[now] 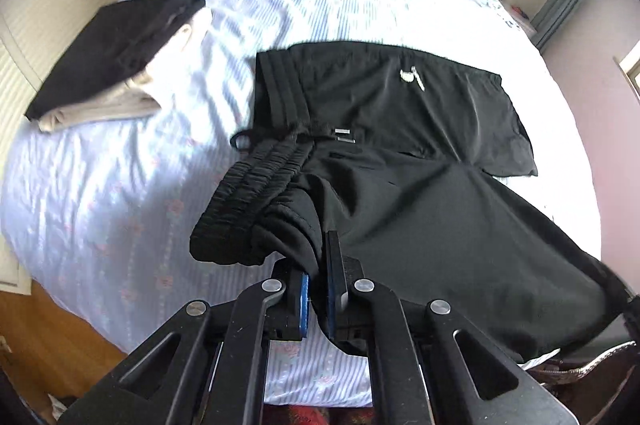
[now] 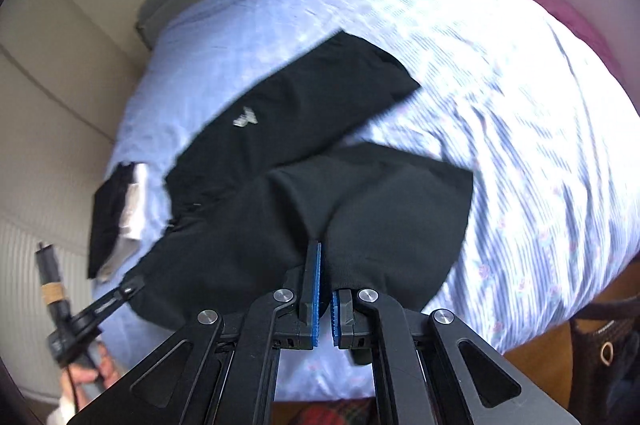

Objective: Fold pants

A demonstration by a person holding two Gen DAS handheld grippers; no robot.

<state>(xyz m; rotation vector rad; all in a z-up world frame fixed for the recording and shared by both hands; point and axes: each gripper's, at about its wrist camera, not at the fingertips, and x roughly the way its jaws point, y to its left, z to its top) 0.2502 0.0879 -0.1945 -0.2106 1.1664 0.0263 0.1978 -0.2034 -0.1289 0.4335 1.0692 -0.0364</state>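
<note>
Both jaws clamped on black pants (image 1: pixel 420 193)

Your left claw (image 1: pixel 318 265) and right claw (image 2: pixel 325 279) are both clamped tight on black fabric, pointing forward and slightly down.

Open bed sheet (image 1: pixel 100 185) lies left of the left claw (image 1: pixel 316 289); a stack of folded clothes (image 1: pixel 116 61) blocks far left.
</note>
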